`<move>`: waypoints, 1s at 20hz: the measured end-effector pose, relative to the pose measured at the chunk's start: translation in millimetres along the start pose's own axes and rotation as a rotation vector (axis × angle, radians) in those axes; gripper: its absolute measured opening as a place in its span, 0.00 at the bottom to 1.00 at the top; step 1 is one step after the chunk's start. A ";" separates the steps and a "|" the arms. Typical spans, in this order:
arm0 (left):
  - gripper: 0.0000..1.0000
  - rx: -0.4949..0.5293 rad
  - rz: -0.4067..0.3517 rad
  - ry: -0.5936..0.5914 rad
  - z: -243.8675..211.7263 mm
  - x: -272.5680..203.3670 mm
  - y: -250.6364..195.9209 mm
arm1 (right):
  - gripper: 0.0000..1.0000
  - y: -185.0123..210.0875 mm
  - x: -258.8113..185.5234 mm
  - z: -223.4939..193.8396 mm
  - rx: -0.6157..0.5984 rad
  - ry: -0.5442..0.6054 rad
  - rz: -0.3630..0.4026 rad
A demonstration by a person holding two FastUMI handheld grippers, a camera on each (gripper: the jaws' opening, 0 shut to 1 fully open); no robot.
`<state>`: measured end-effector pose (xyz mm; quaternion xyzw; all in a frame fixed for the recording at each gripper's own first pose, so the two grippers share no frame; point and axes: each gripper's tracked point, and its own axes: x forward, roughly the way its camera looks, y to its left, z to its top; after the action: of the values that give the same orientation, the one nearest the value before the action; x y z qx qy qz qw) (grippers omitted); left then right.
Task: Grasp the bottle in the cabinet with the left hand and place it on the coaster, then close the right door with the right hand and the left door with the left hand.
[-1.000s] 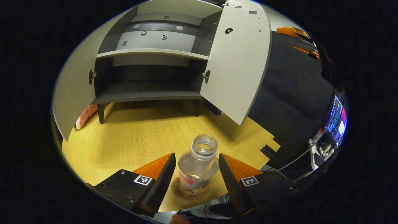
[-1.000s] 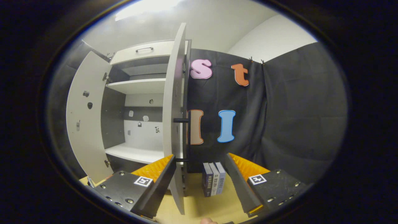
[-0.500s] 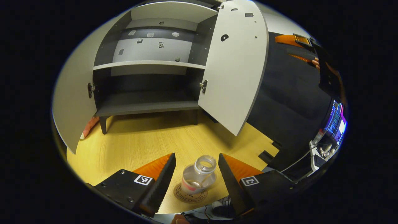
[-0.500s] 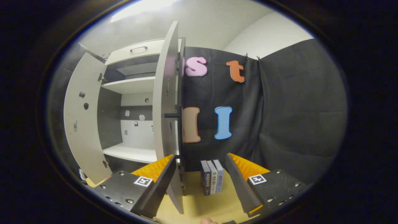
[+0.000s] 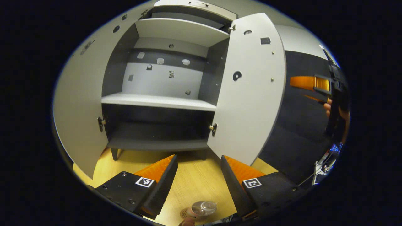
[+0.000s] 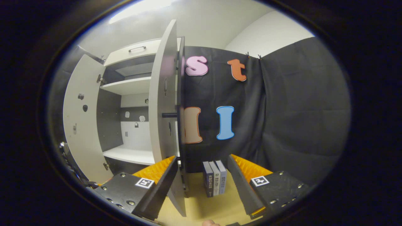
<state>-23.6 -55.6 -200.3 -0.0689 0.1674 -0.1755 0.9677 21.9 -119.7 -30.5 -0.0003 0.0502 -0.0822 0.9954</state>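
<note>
Bottle point(image 5: 201, 208): standing uncapped on the table point(image 5: 194, 185), low between the fingers of the left gripper point(image 5: 198, 175), whose jaws are gaping with nothing in them, so delivery looks done; coaster beneath cannot be made out. Right gripper point(image 6: 202, 179): jaws apart and empty, facing the edge of the right door point(image 6: 161, 103), apparently lining up to push it. Cabinet point(image 5: 157, 100): both doors are standing open, shelves bare.

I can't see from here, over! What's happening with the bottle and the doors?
Left gripper open, right gripper open. Bottle released on table. Right door and left door open.
</note>
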 end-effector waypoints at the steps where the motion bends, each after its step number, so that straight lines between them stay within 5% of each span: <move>1: 0.88 0.000 0.026 -0.030 15.6 -0.3 5.4 | 0.97 -0.2 0.5 -0.8 0.003 0.001 0.001; 6: 0.87 0.108 0.267 -0.172 90.3 -25.7 52.8 | 0.94 6.2 4.3 -11.8 0.025 0.024 0.015; 10: 0.87 0.170 0.313 -0.213 117.9 -43.4 66.4 | 0.96 18.0 8.8 -20.7 0.038 0.050 0.038; 20: 0.87 0.070 0.432 -0.260 138.7 -85.7 121.3 | 0.96 23.6 8.2 -21.0 0.008 0.037 0.058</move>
<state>-12.5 98.5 -68.3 -0.0198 0.0460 0.0402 0.9979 31.6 -97.6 -52.4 0.0068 0.0681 -0.0536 0.9962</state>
